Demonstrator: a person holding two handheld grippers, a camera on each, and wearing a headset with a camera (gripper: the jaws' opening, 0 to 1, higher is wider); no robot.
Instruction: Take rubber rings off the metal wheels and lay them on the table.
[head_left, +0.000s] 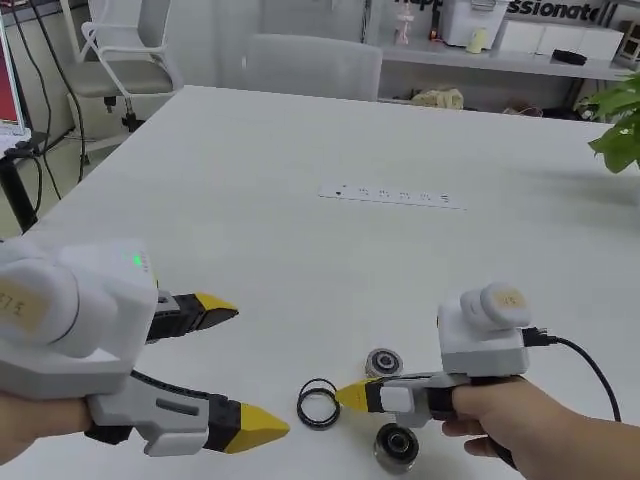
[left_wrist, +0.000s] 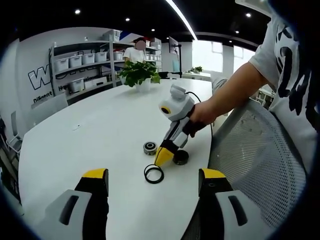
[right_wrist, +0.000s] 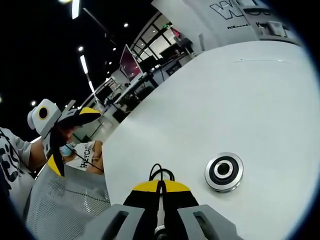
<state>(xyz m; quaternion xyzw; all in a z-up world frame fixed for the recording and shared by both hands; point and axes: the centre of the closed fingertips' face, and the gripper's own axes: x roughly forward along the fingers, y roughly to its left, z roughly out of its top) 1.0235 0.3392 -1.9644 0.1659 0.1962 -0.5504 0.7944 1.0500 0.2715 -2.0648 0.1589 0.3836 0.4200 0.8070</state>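
A black rubber ring (head_left: 318, 404) lies flat on the white table (head_left: 300, 200). My right gripper (head_left: 345, 396) is shut with its yellow tips at the ring's near edge, and the ring (right_wrist: 161, 172) loops out just past those tips (right_wrist: 160, 186). A bare silver wheel (head_left: 383, 362) sits beside it, also seen to the right of the jaws (right_wrist: 224, 171). A second wheel (head_left: 397, 445), dark-rimmed, rests under the right gripper's body. My left gripper (head_left: 235, 365) hovers open at the lower left, facing the ring (left_wrist: 153, 173) and the right gripper (left_wrist: 161, 159).
A flush power strip (head_left: 390, 195) is set in the middle of the table. An office chair (head_left: 120, 60) stands at the far left and a green plant (head_left: 615, 125) at the right edge. The near table edge runs close by the wheels.
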